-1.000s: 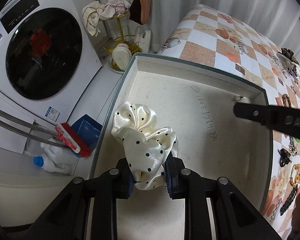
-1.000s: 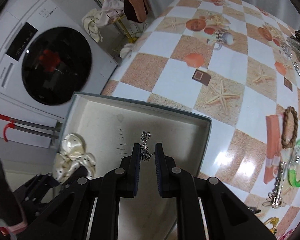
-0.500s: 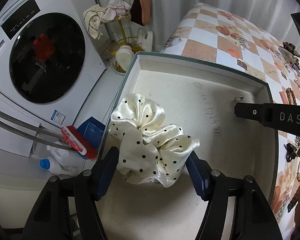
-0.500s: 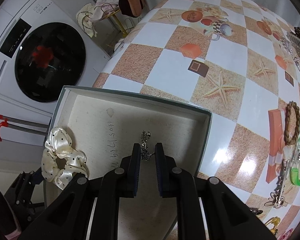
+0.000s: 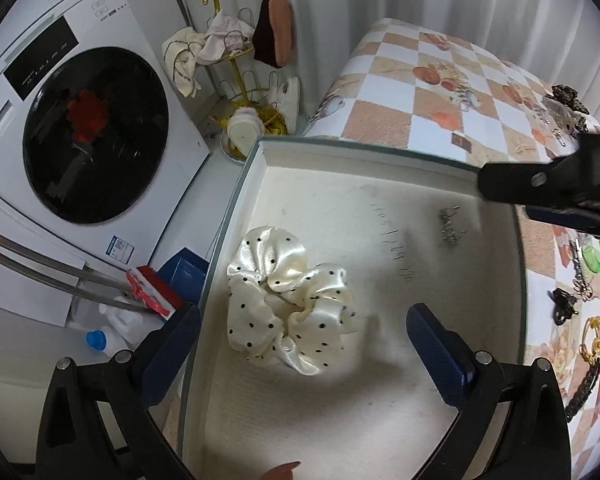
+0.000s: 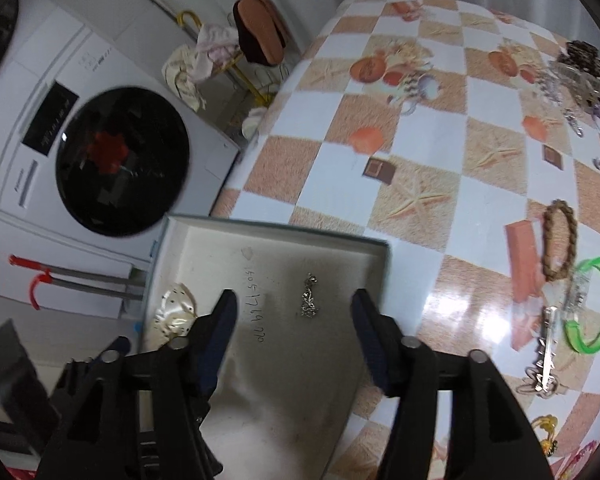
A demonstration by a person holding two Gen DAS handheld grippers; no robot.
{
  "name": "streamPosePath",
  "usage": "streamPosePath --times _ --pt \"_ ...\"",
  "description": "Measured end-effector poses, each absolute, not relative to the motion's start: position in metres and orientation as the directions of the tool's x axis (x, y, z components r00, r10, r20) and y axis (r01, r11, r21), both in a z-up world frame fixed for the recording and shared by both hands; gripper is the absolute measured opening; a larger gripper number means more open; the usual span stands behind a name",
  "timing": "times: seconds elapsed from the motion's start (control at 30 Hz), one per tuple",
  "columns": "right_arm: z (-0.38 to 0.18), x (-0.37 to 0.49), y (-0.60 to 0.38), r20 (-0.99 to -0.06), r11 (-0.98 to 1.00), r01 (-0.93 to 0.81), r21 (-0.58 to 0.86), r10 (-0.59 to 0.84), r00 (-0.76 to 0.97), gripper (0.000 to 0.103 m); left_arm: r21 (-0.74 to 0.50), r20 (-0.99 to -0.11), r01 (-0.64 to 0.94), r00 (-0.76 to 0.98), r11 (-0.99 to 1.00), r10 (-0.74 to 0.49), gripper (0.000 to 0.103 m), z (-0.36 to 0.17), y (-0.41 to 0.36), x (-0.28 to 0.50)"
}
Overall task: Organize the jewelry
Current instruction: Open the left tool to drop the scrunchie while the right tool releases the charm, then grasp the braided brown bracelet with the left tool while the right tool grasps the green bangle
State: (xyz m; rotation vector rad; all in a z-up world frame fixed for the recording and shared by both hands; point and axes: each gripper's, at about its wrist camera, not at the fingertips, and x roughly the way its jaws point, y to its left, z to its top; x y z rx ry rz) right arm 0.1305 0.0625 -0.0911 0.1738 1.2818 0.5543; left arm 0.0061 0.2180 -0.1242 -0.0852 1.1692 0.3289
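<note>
Left wrist view: the left gripper [image 5: 300,346] gapes wide, holding nothing; one scrunchie [image 5: 290,302] (cream, dotted) lies in the box [image 5: 364,152].

Right wrist view: the right gripper [image 6: 294,338] is equally spread and empty above one silver chain [image 6: 309,298] on the box floor.

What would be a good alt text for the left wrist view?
A cream satin scrunchie with black dots lies free in a shallow white box, between the open fingers of the left gripper. A small silver chain lies farther back, below the right gripper.
</note>
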Motion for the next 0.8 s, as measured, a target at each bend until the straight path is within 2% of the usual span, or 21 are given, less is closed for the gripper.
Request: streamPosePath --times 0.07,0.37,0.8 --pt "-0.086 0.131 0.052 -0.852 0.858 -0.278 0.432 0.489 0.187 0.081 0.092 -0.915 -0.286 0.354 0.954 0.194 0.103 -0.121 0.213 0.007" --pt "-0.074 0.124 -0.038 -0.868 0.904 -0.116 0.412 0.428 0.252 0.084 0.054 -0.928 -0.216 0.349 0.975 0.129 0.103 -0.107 0.174 0.026" --pt "-0.094 0.112 -0.166 -0.917 0.938 0.114 0.326 0.284 0.28 0.084 0.031 -0.941 -0.074 0.333 0.997 0.054 0.103 -0.105 0.099 0.073"
